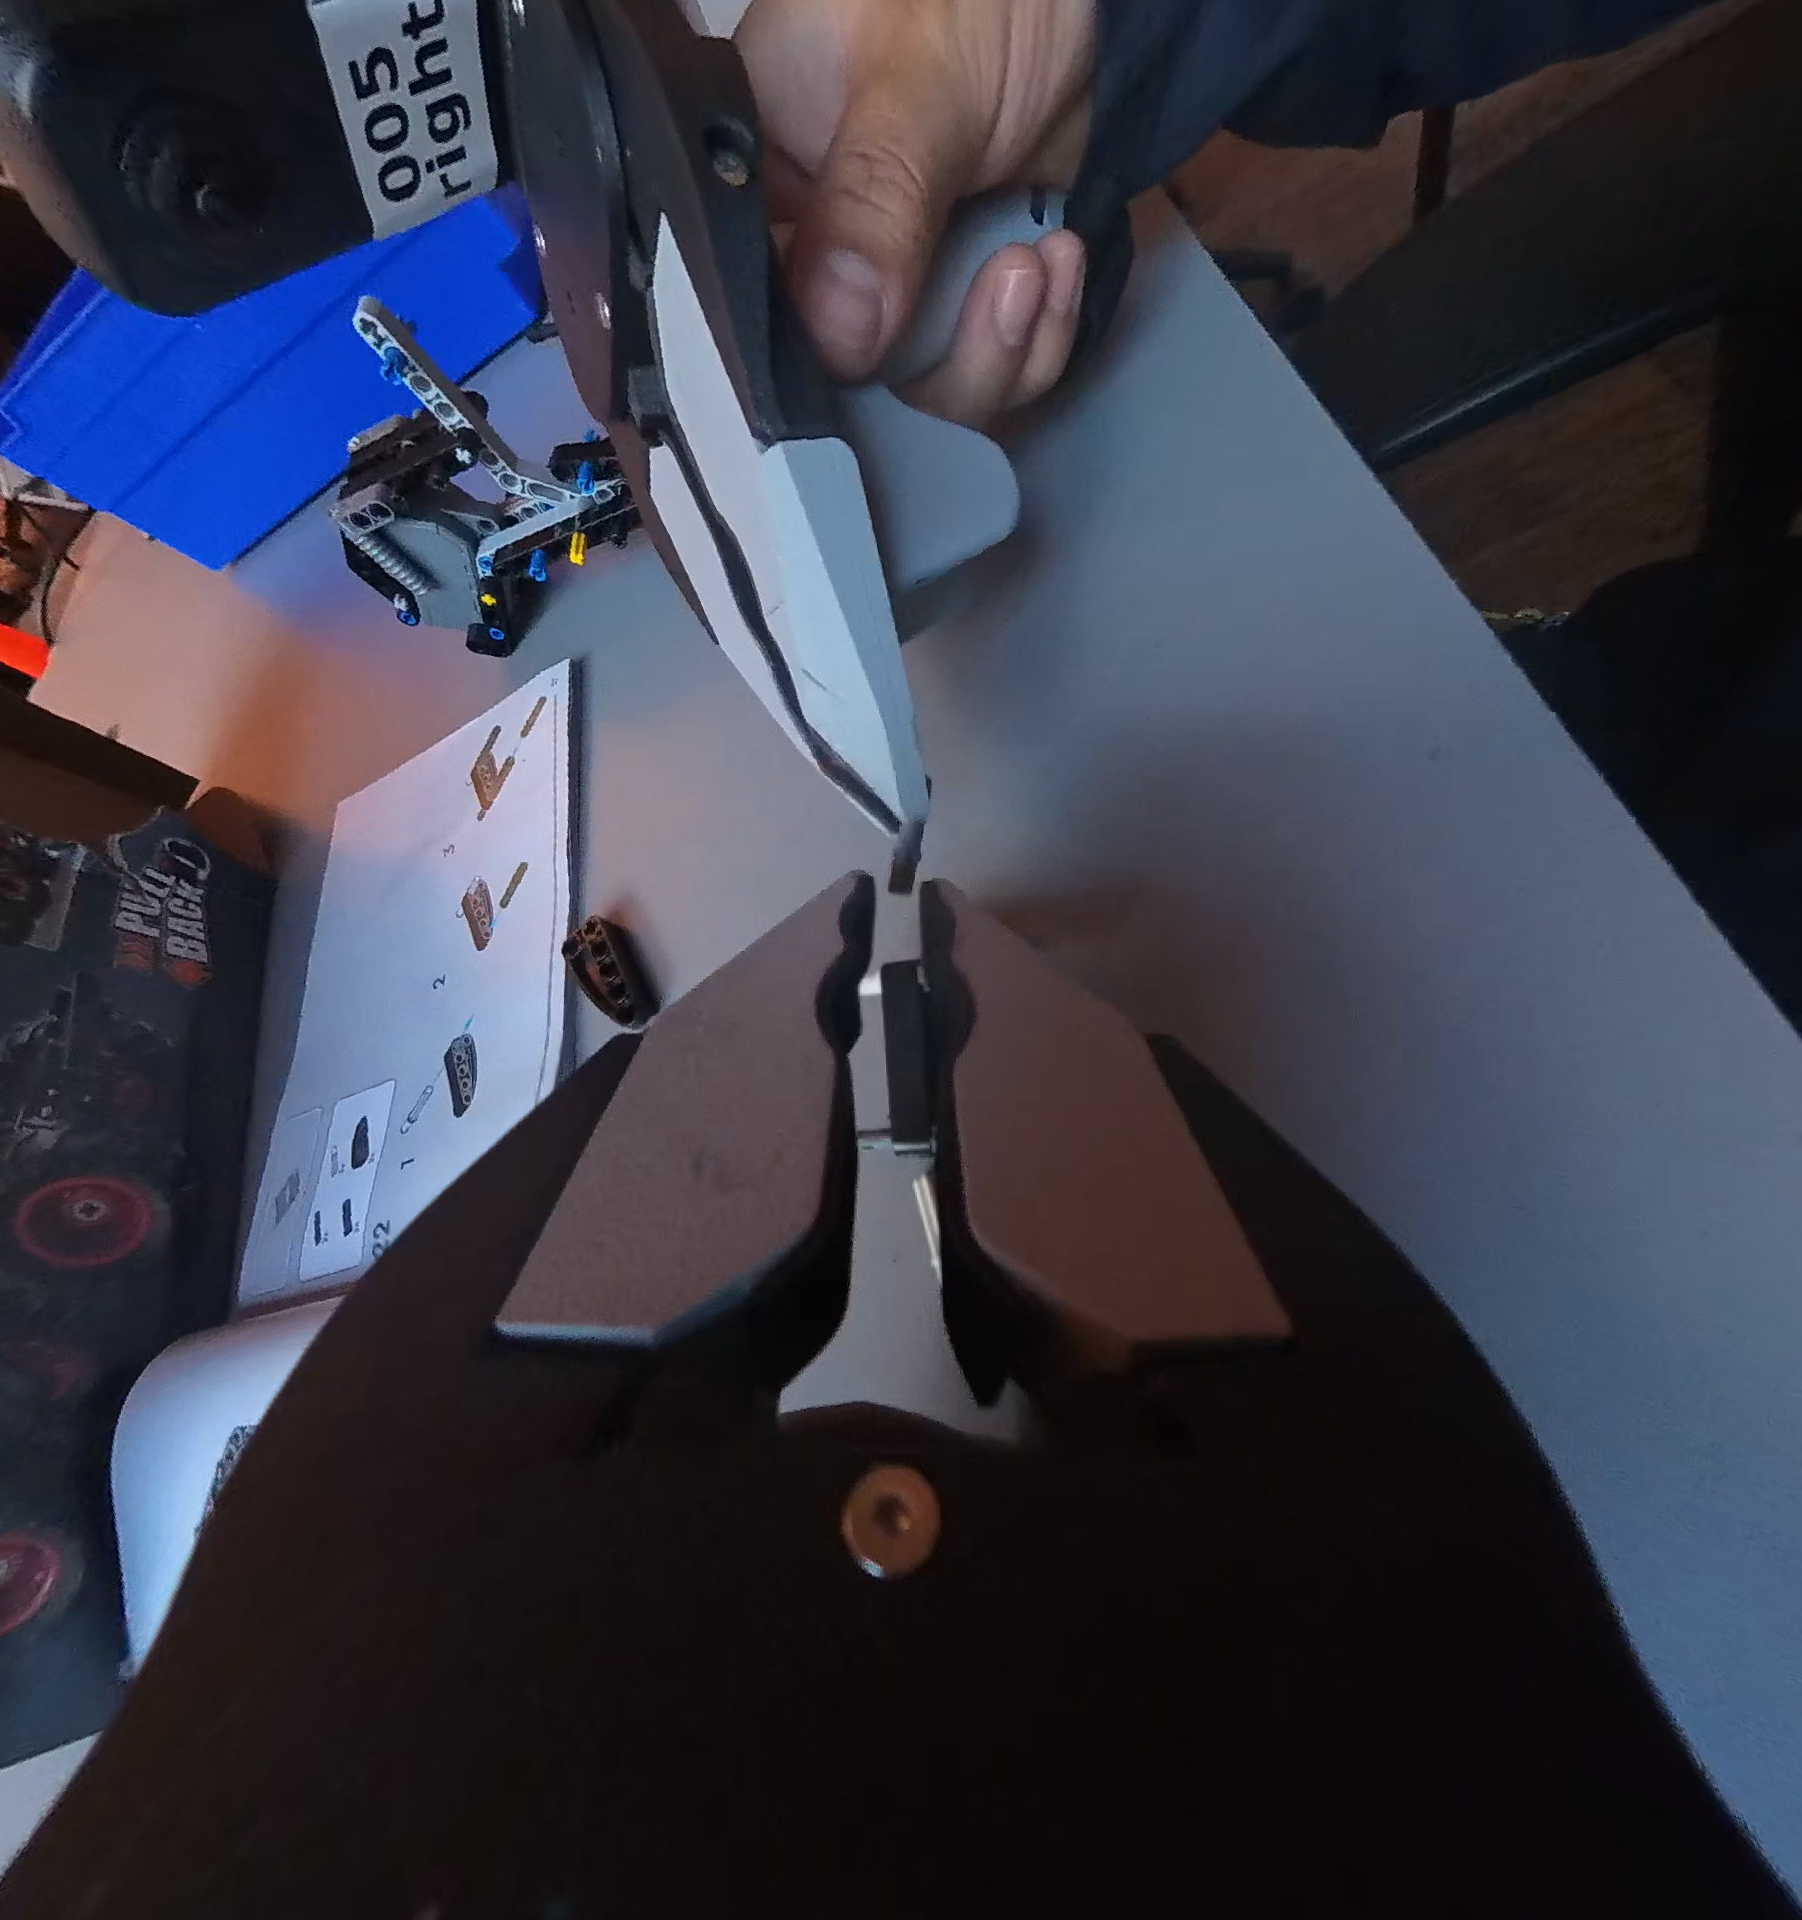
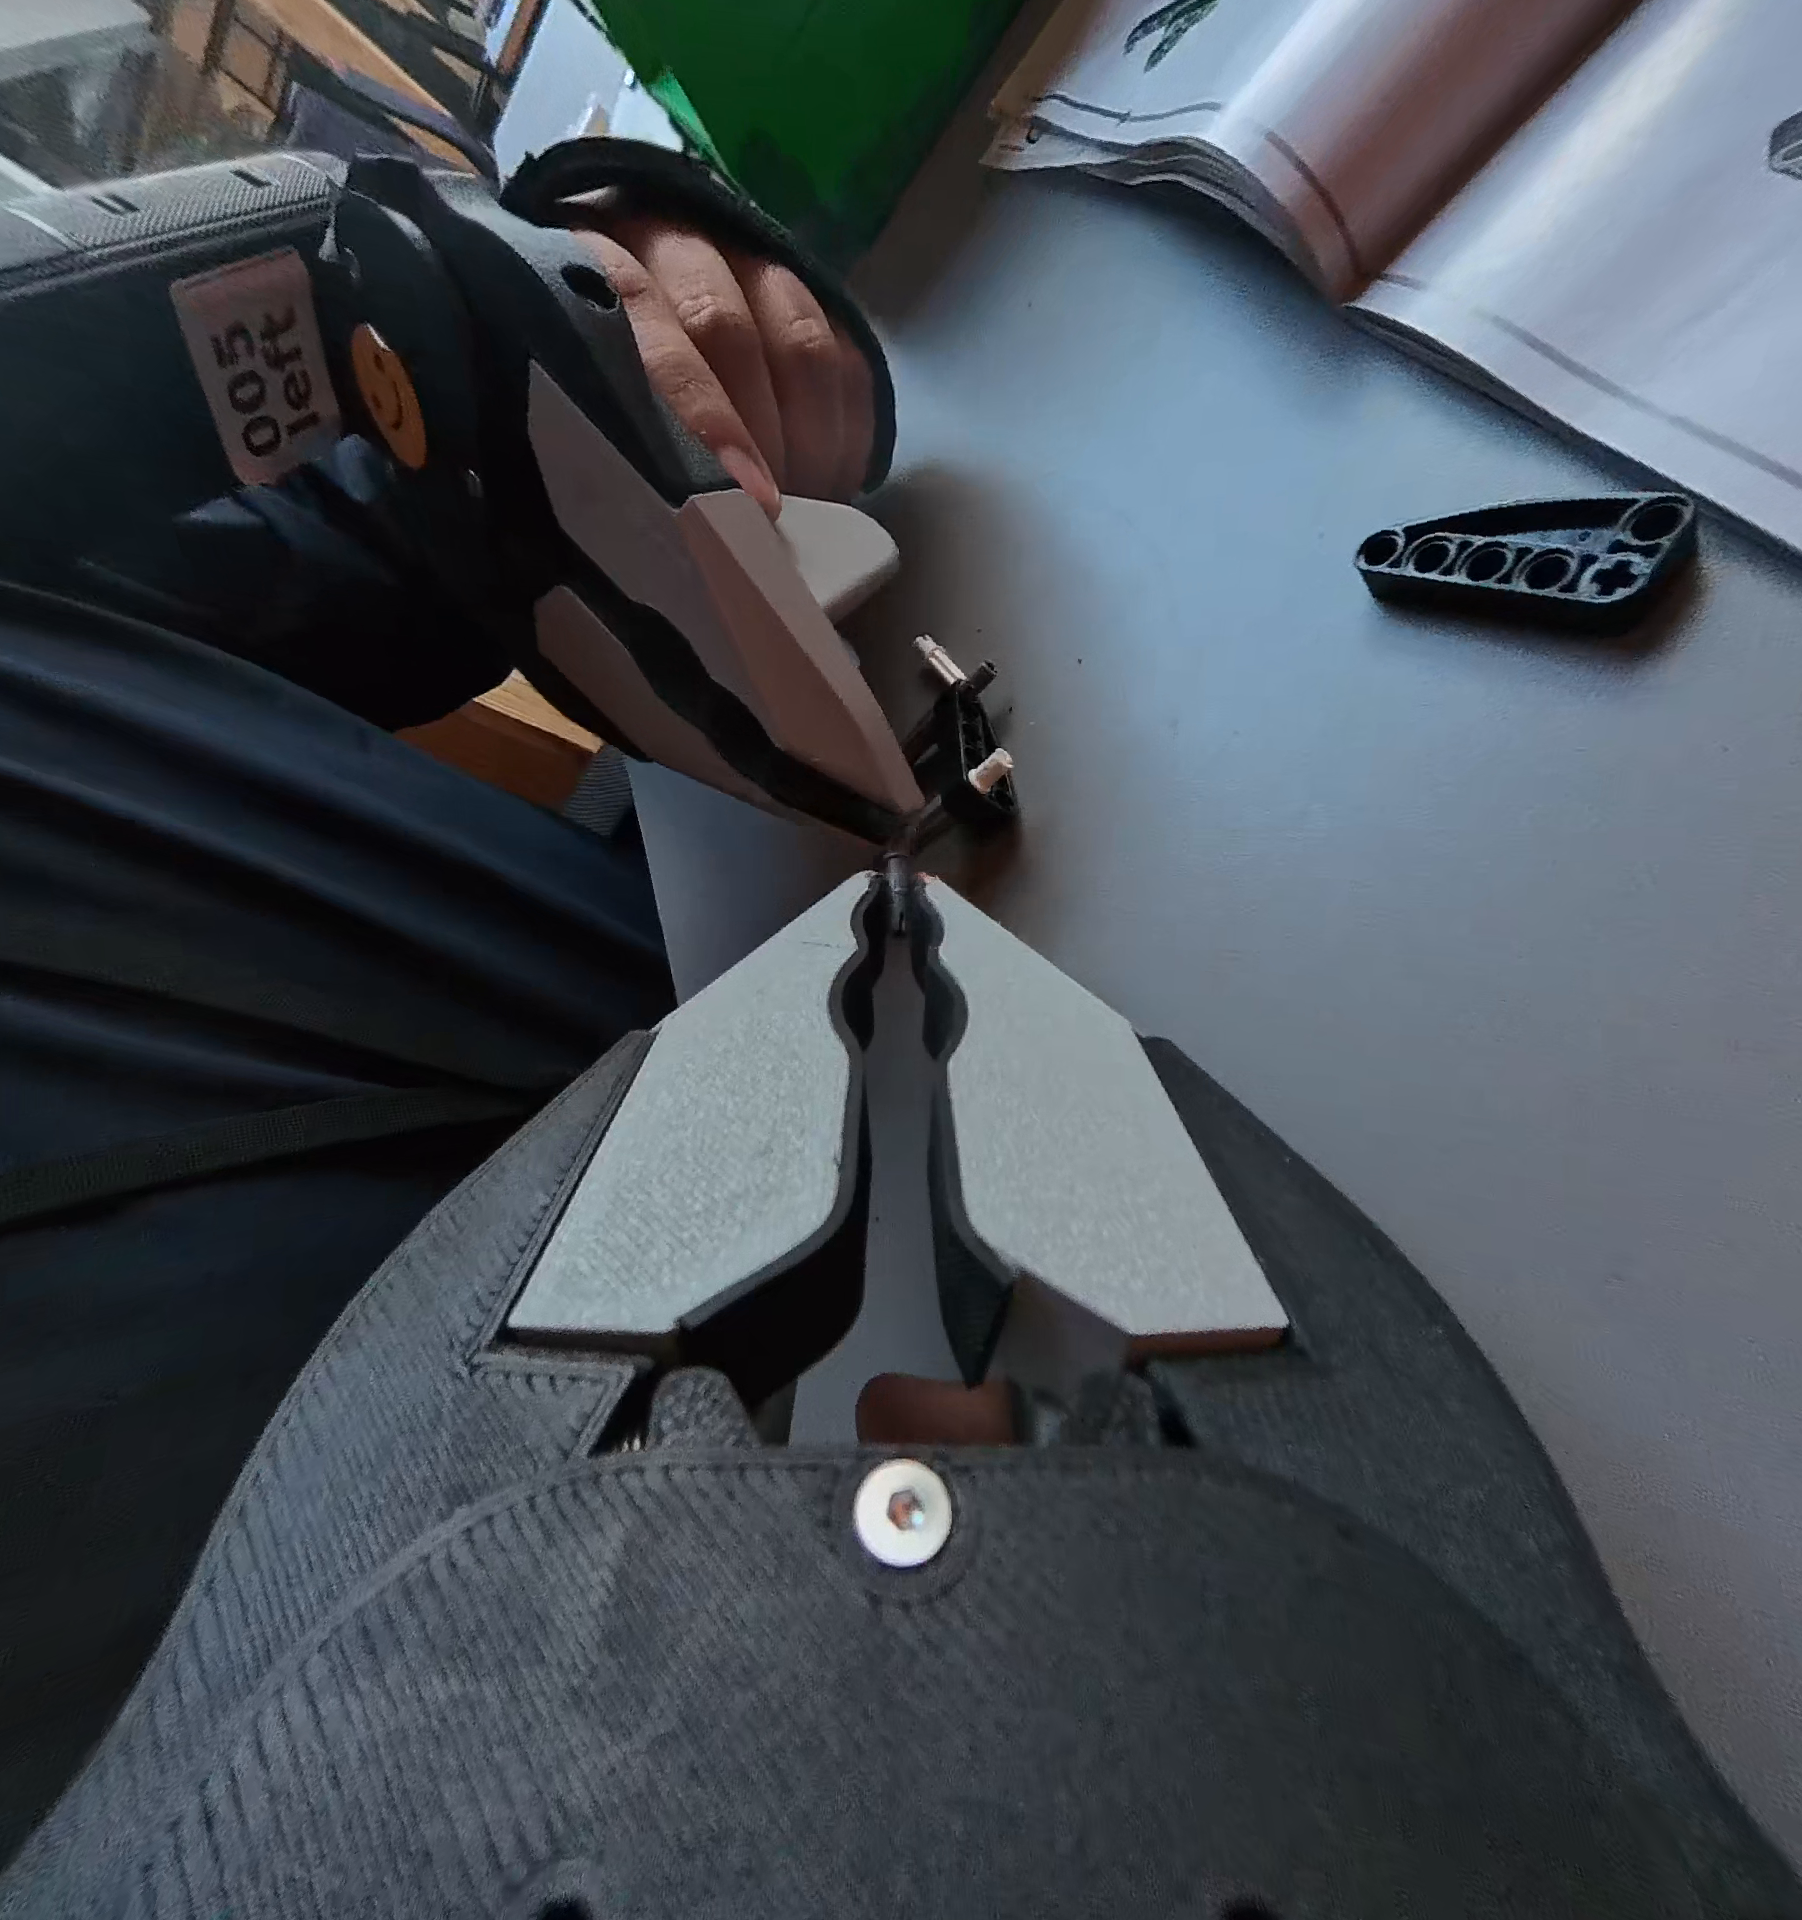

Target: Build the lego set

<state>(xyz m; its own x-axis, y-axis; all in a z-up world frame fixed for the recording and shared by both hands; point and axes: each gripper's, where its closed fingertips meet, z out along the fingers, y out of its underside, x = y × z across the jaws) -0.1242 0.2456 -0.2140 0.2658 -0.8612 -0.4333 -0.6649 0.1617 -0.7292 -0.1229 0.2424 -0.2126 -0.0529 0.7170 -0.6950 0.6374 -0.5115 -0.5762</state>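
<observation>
Leftmost in the left wrist view, the set's box (image 1: 76,1143) lies at the far-left edge of the grey table (image 1: 1292,935). Just right of it is the open instruction booklet (image 1: 440,987), with a blue bin (image 1: 253,384) and the part-built model (image 1: 461,520) behind. A loose black liftarm (image 1: 611,971) lies just beside the booklet's right edge; none of these is touched.

Right of the liftarm, towards the table edge on the person's side, the two tools meet tip to tip. The left gripper (image 1: 897,904) is clamped on a short black beam (image 1: 907,1049). The beam's long axis runs back along the fingers, and pale pins stick out of it sideways. The right gripper (image 1: 912,821) comes in from above, held in a hand (image 1: 928,208). It pinches a small black pin (image 1: 904,868) at its very tips. The pin's axis follows the fingers and aims down at the front end of the beam.

From the right wrist view, the pin protrudes just past the tips. The beam lies directly ahead, slightly up and to the right, touching or all but touching the pin. Which hole the pin faces is too small to tell.

The step in hand appears to be seating the pin in the beam. The coming move would turn on keeping the pin's axis square to the beam's face, pushed straight along the right fingers while the left holds firm. A slight skew would probably cock the pin or let it slip out.
</observation>
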